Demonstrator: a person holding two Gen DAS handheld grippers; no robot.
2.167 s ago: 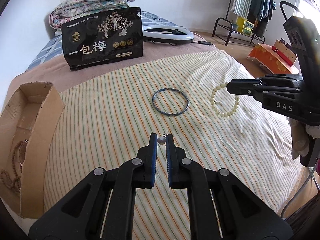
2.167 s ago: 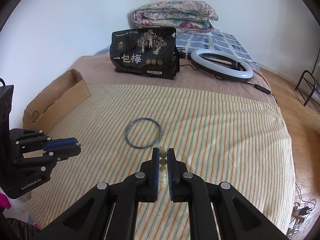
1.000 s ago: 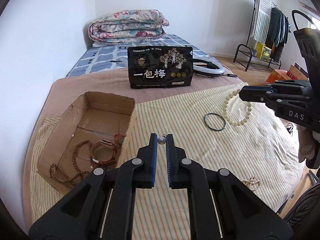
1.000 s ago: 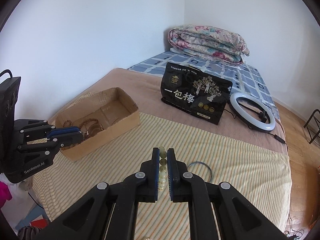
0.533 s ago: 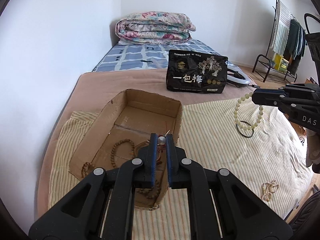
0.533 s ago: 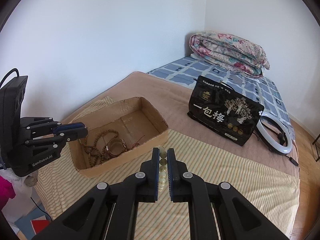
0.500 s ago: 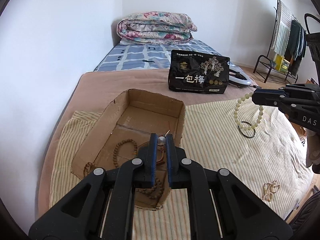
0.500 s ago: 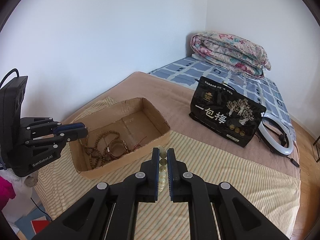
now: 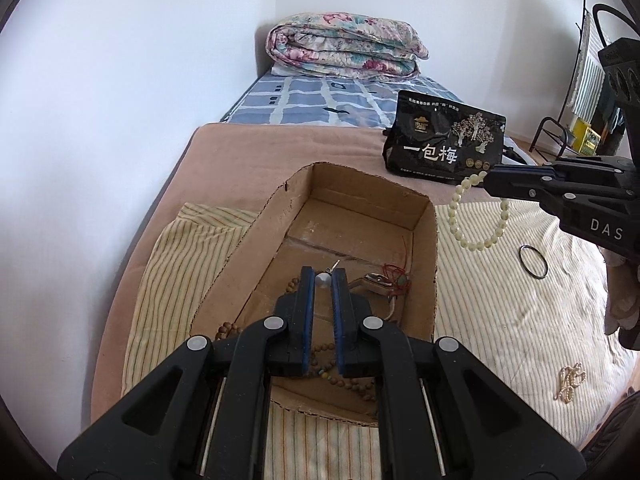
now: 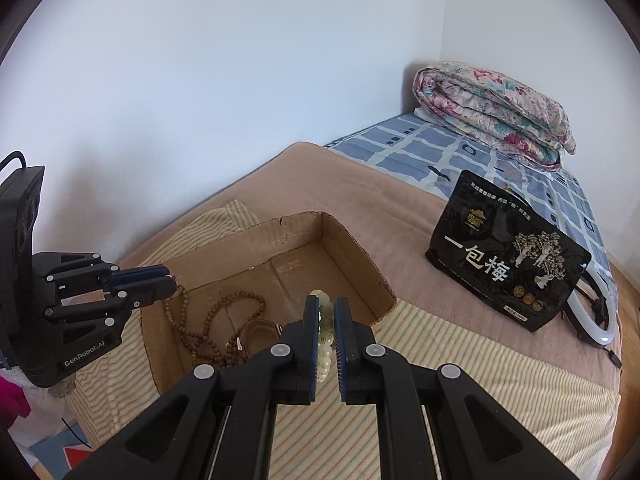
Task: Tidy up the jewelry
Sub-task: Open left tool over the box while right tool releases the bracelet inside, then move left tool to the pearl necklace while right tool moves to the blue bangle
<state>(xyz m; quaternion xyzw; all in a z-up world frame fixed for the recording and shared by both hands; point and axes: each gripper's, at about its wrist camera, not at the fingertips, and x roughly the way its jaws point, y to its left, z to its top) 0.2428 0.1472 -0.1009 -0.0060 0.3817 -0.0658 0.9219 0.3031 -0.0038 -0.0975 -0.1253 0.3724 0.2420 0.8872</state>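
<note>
My left gripper (image 9: 322, 277) is shut on a small silver bead earring (image 9: 322, 278) and hovers over the open cardboard box (image 9: 424, 216). The box holds brown bead strands (image 9: 352, 384) and a watch with red cord (image 9: 384, 280). My right gripper (image 10: 327, 307) is shut on a pale bead bracelet (image 10: 325, 336), held above the box's right wall; the bracelet hangs from it in the left wrist view (image 9: 476, 216). The left gripper also shows in the right wrist view (image 10: 166, 282), over the box's left end (image 10: 280, 232).
A dark ring bangle (image 9: 533, 262) and a small pearl piece (image 9: 570, 380) lie on the striped cloth (image 9: 500, 320). A black snack bag (image 9: 444, 144) stands behind the box, a ring light (image 10: 596, 320) beside it. A folded quilt (image 9: 344, 46) lies by the wall.
Both grippers moved left from the striped cloth to the cardboard box, each still holding its piece. The left one now hangs over the box interior.
</note>
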